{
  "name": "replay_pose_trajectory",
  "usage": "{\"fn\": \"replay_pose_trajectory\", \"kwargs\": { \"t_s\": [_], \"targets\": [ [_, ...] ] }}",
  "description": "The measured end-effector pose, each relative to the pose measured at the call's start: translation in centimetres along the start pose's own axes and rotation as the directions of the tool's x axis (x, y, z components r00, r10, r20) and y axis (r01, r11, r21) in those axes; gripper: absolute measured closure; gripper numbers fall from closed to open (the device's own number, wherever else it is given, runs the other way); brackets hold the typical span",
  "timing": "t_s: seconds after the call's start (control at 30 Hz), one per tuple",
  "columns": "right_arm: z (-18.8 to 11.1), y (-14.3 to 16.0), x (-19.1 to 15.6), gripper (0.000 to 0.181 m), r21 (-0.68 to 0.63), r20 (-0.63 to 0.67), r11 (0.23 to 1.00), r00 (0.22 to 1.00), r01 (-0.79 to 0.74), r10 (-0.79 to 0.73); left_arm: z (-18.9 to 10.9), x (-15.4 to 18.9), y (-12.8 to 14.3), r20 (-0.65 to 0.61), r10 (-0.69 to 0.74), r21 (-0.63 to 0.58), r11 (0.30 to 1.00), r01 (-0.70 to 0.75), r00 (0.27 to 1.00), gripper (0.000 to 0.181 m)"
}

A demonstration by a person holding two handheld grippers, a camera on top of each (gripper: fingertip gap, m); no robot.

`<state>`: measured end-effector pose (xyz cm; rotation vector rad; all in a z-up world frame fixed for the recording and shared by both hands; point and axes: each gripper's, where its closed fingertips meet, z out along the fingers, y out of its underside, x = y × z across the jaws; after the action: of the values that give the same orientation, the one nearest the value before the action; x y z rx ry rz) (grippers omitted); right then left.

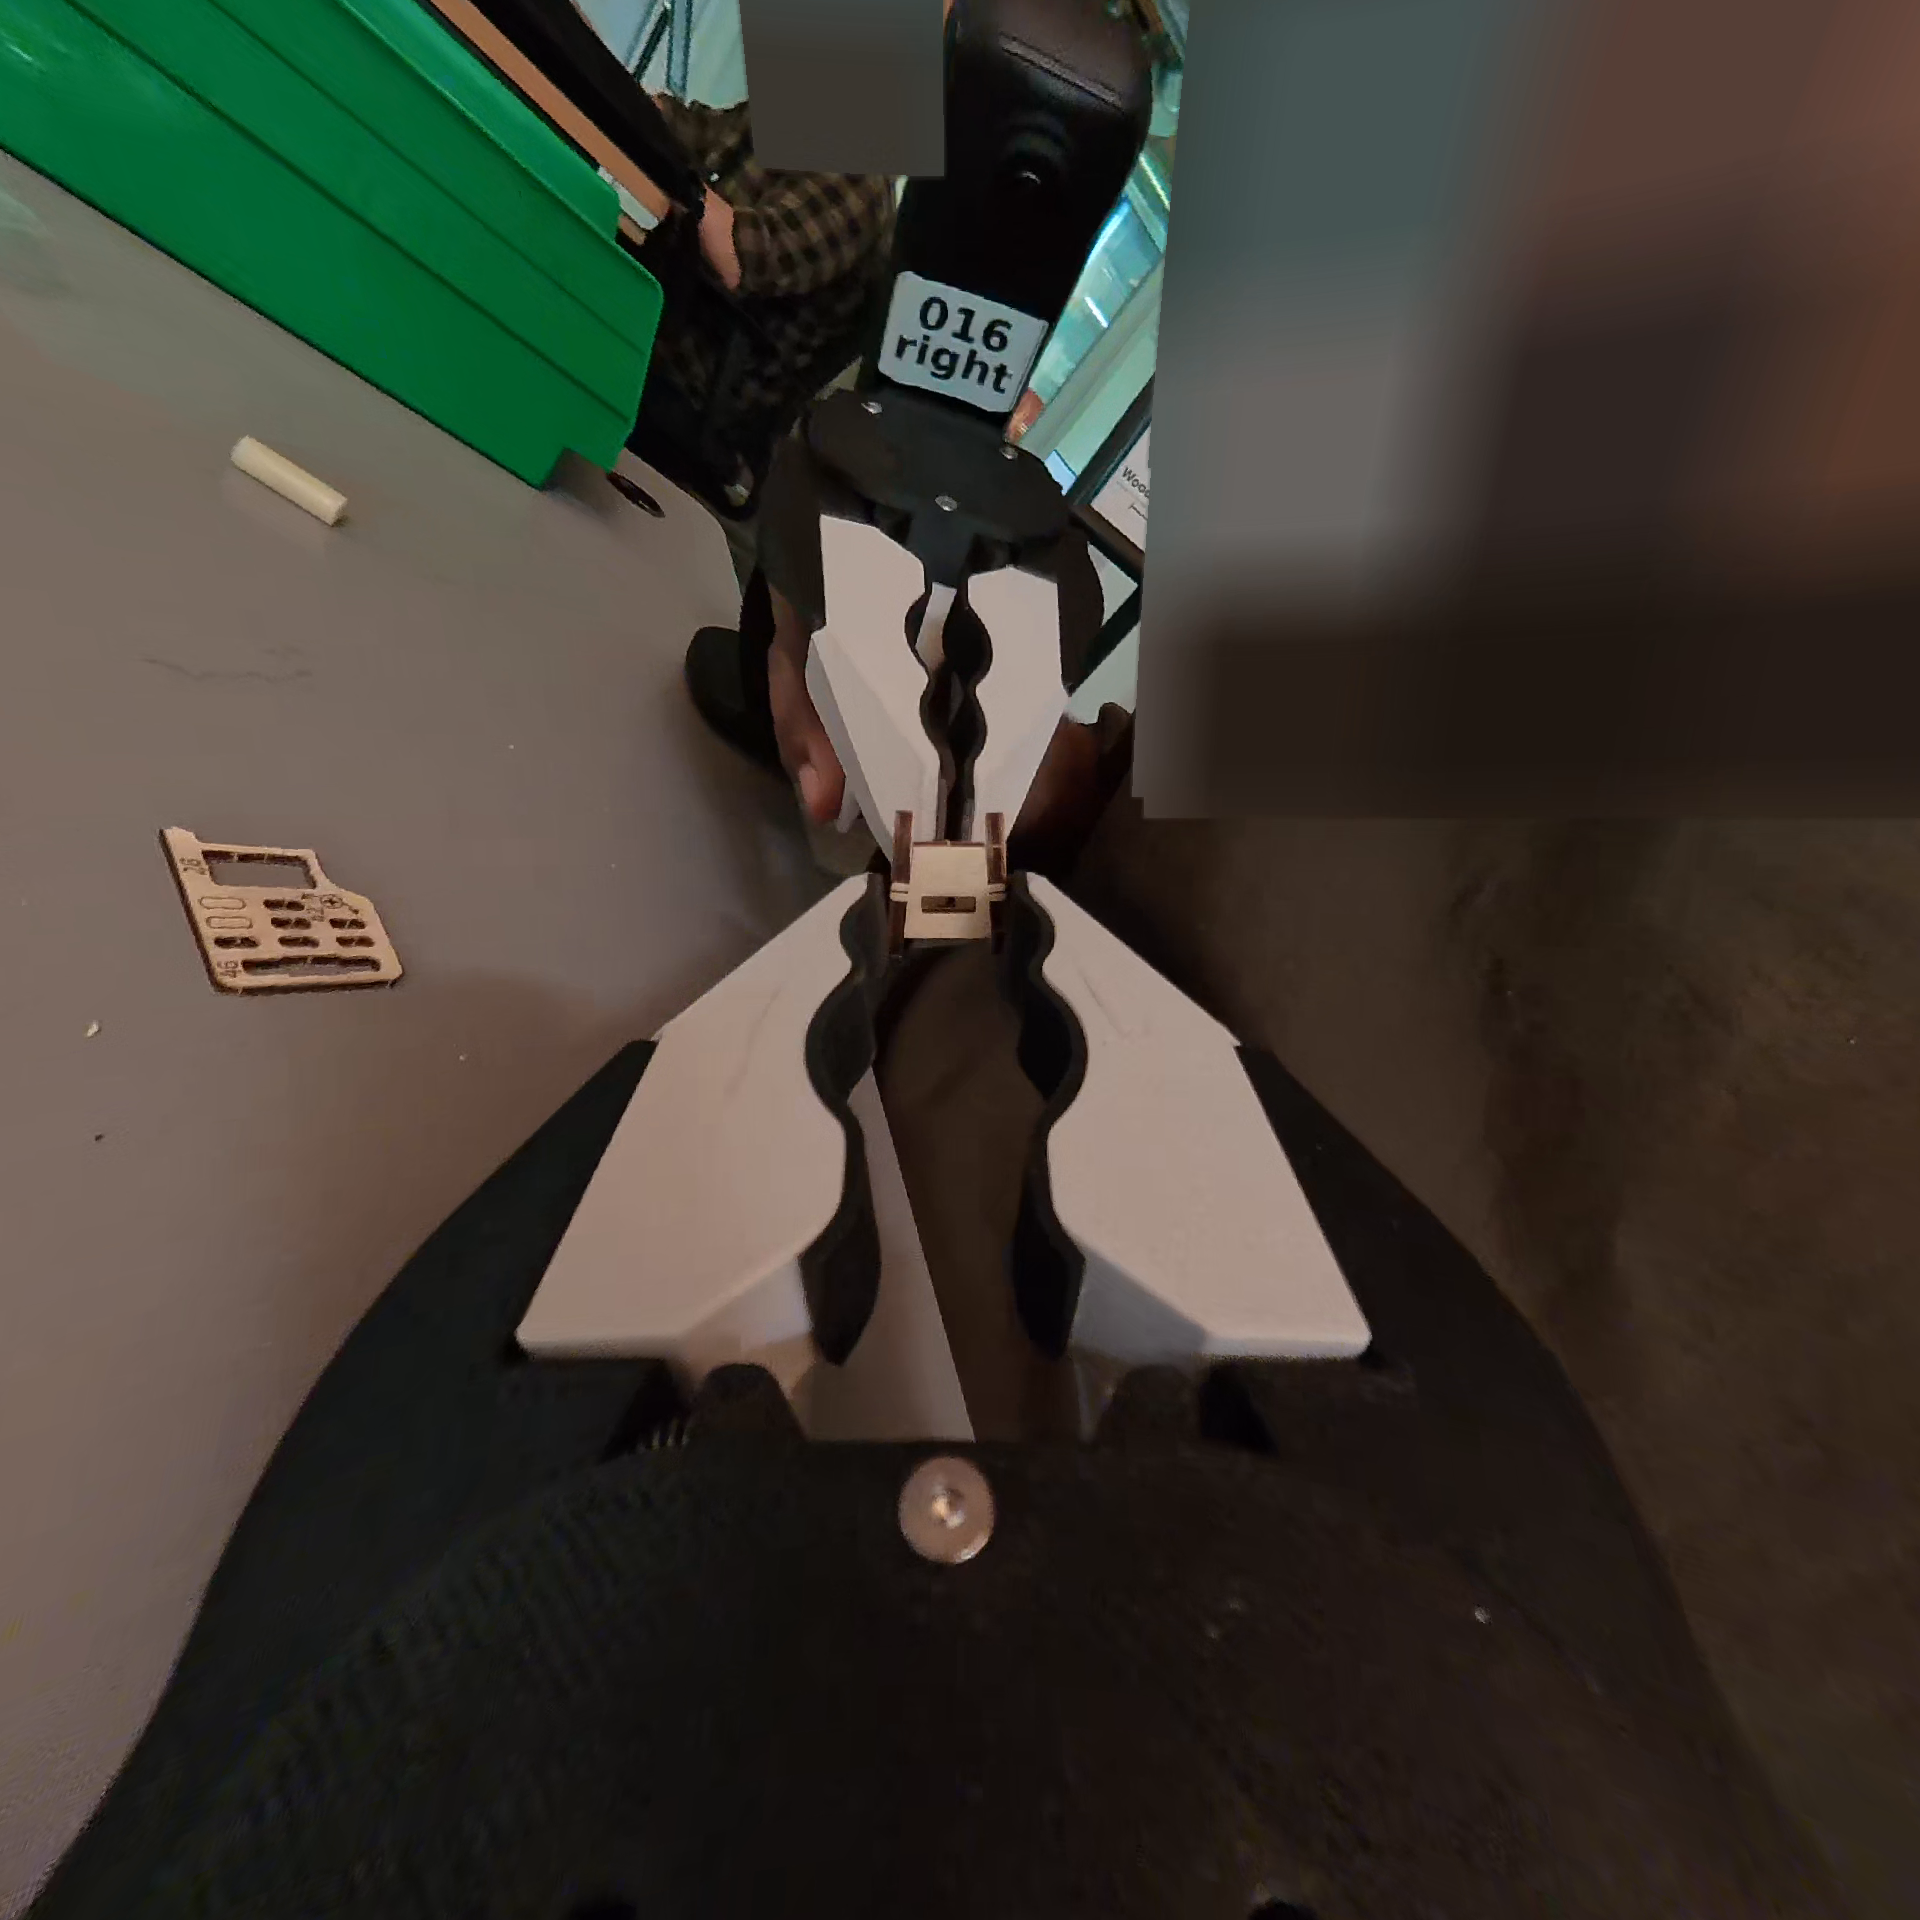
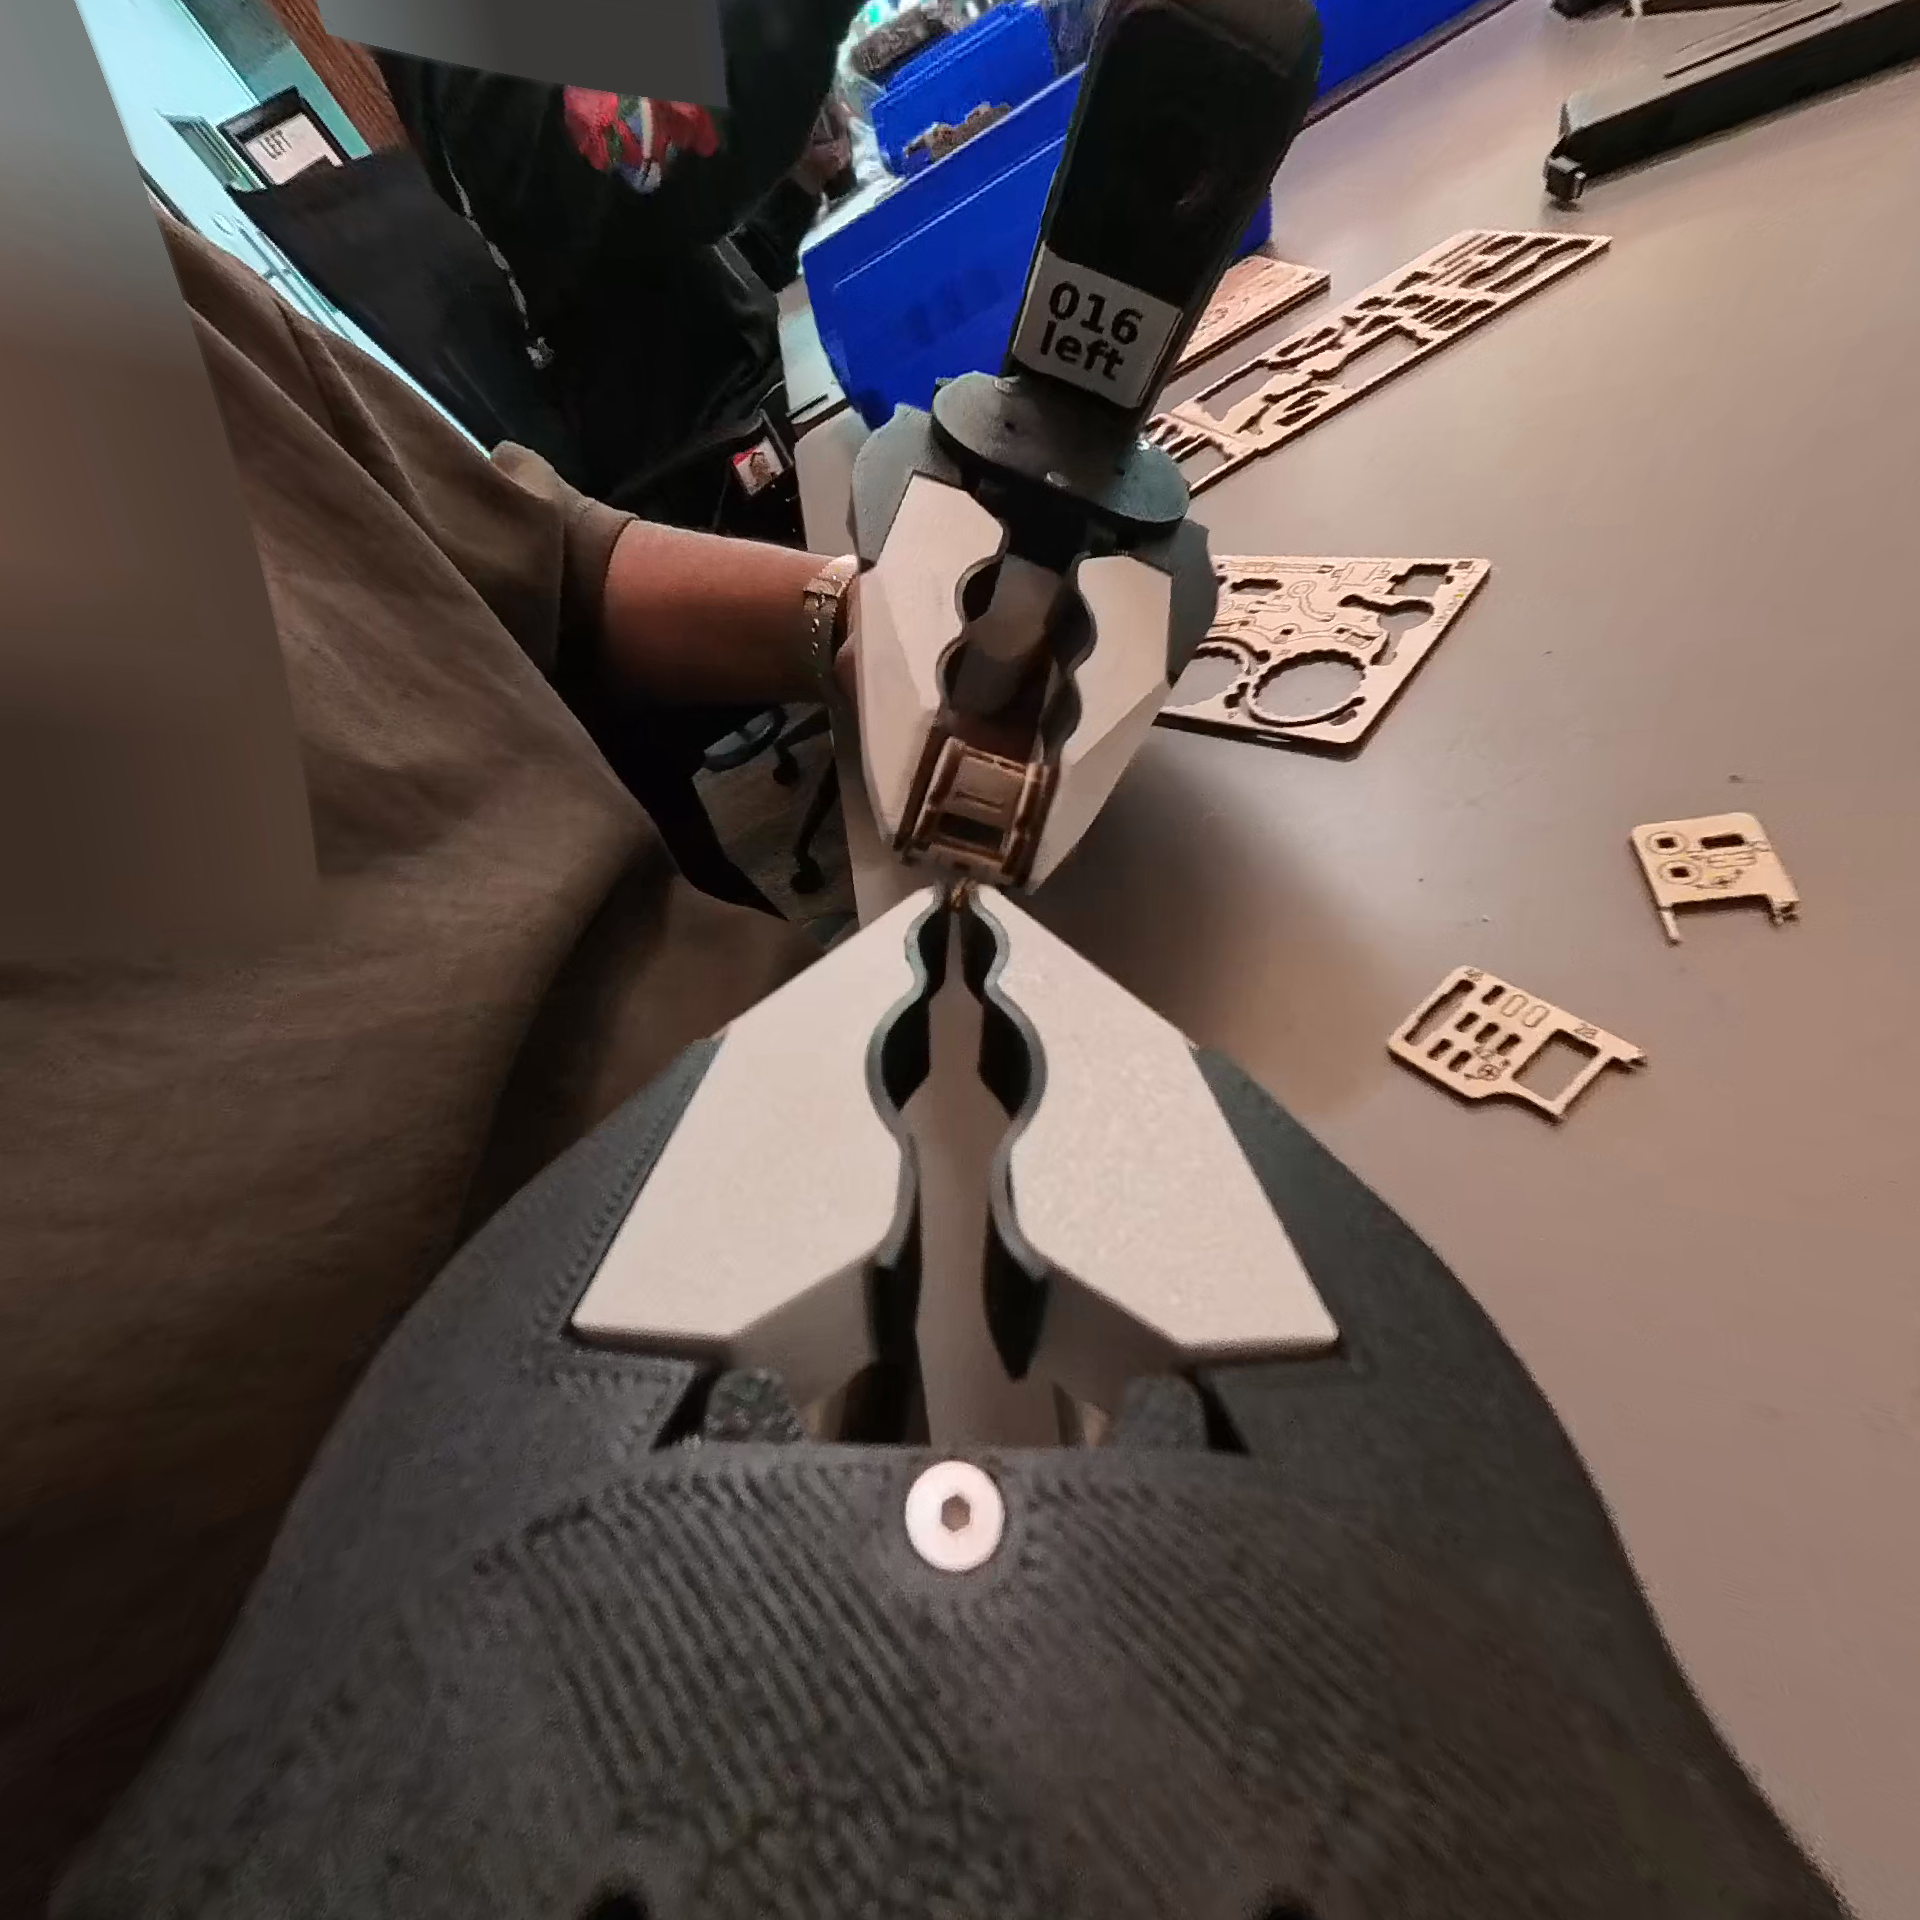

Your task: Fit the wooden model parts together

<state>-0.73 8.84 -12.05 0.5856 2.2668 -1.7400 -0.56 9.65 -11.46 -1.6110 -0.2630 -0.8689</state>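
Left claw (image 1: 945, 894) pinches the small wooden model assembly (image 1: 943, 891) at its tips above the grey table (image 1: 416, 727), while the right claw (image 2: 954, 902), tip to tip with it, is pressed nearly together on a tiny wooden part (image 2: 954, 891), mostly hidden between the fingertips.

a green bin (image 1: 343, 249), a blue bin (image 2: 935, 260), a white cylinder (image 1: 289, 480).

Pale tan wooden model (image 1: 943, 891) with dark brown edges sits between white fingers (image 1: 717, 1143) with black wavy pads, on a grey table (image 1: 364, 727) beside a green bin (image 1: 343, 239) and blue bin (image 2: 935, 260).
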Motion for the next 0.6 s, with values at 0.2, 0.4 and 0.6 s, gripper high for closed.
{"fn": "replay_pose_trajectory", "kwargs": {
  "t_s": [0.2, 0.4, 0.6],
  "targets": [
    [0.0, 0.0, -0.2, 0.181, -0.001, 0.021, 1.0, 1.0, -0.018, 0.018, 0.0, -0.1, 0.3, 0.011, 0.008, -0.016, 1.0, -0.007, 1.0, 0.16],
    [0.1, 0.2, -0.5, 0.181, -0.007, 0.057, 0.999, 0.998, -0.036, 0.036, 0.1, 0.2, 0.7, 0.006, 0.026, -0.048, 0.999, -0.026, 1.0, 0.16],
    [0.2, 0.5, -0.7, 0.181, -0.021, 0.077, 0.999, 0.997, -0.03, 0.031, 0.2, 0.2, 1.0, 0.007, 0.029, -0.064, 0.998, -0.029, 1.0, 0.16]
  ]
}}
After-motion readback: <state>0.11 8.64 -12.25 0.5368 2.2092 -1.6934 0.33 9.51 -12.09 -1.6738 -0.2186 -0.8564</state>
